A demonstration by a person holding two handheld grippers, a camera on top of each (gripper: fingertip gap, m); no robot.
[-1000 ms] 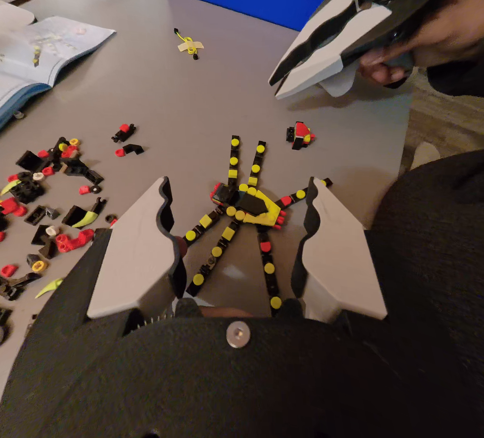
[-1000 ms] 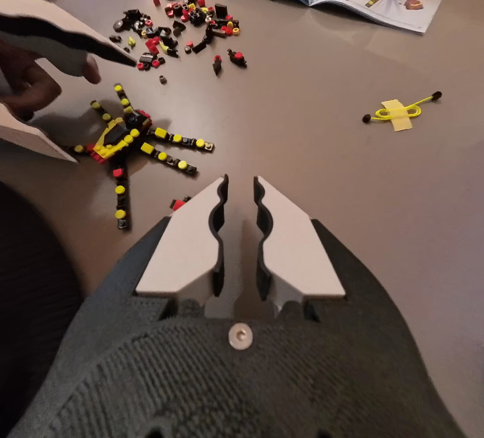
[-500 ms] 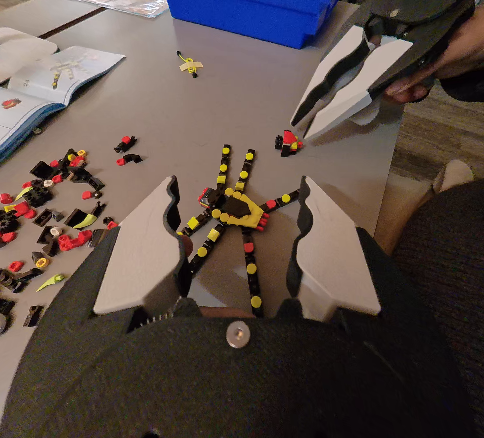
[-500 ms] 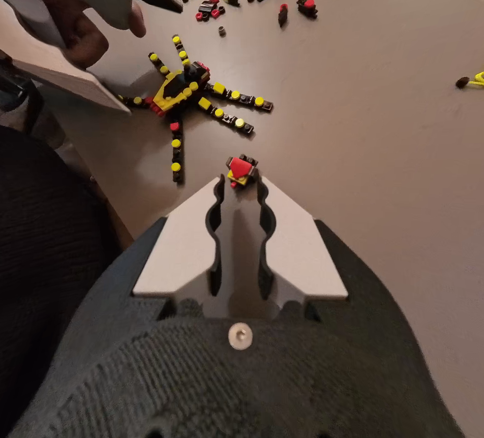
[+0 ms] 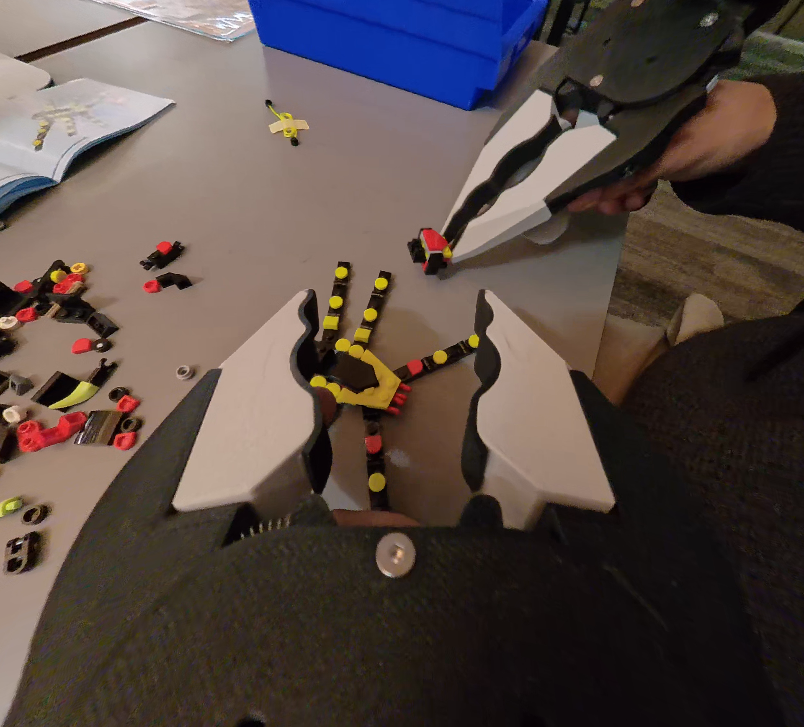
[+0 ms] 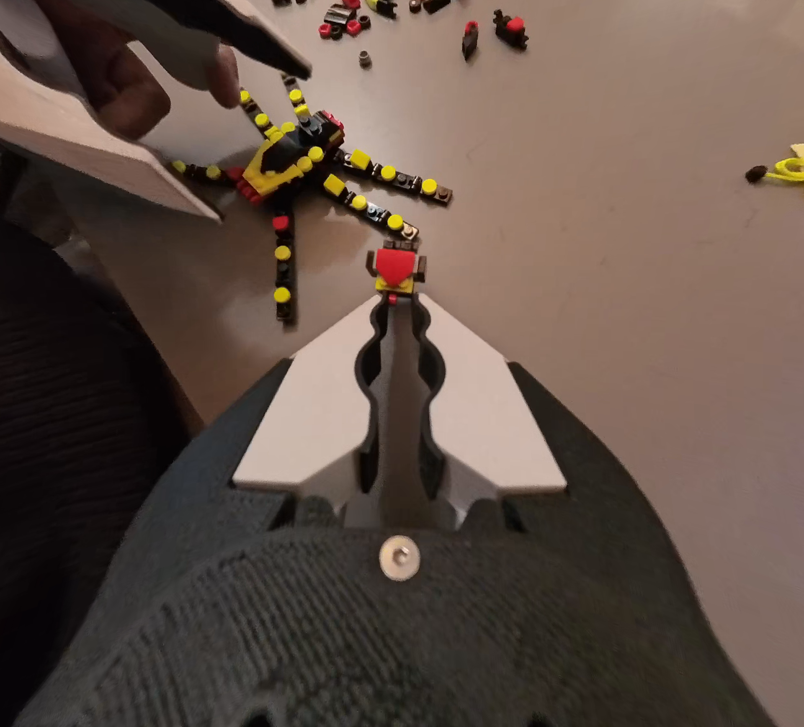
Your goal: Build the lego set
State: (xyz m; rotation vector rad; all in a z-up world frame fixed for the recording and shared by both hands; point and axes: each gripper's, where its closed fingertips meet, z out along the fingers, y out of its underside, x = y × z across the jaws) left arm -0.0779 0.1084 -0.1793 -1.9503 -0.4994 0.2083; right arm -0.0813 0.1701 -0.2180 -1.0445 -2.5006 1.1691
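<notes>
A black and yellow lego spider (image 5: 361, 375) with long studded legs lies flat on the grey table (image 5: 304, 193). My left gripper (image 5: 393, 301) is open and hangs just above it, one finger on each side of the body; it also shows in the right wrist view (image 6: 259, 145). A small red, black and yellow assembly (image 6: 395, 267) rests on the table beside a leg tip. My right gripper (image 6: 398, 299) is nearly shut, its tips pinching the near end of that assembly (image 5: 428, 249). The right gripper (image 5: 448, 247) reaches in from the right.
Several loose red, black and yellow pieces (image 5: 56, 358) are scattered at the left. An open instruction booklet (image 5: 65, 128) lies farther left. Stacked blue bins (image 5: 391, 10) stand at the back. A taped yellow string (image 5: 287, 125) lies mid-table. The table edge (image 5: 609, 271) is close on the right. There is about 8 cm between the tips of the two grippers.
My right gripper came down to the small red assembly and narrowed onto its near end. My left gripper stayed open and came closer over the spider.
</notes>
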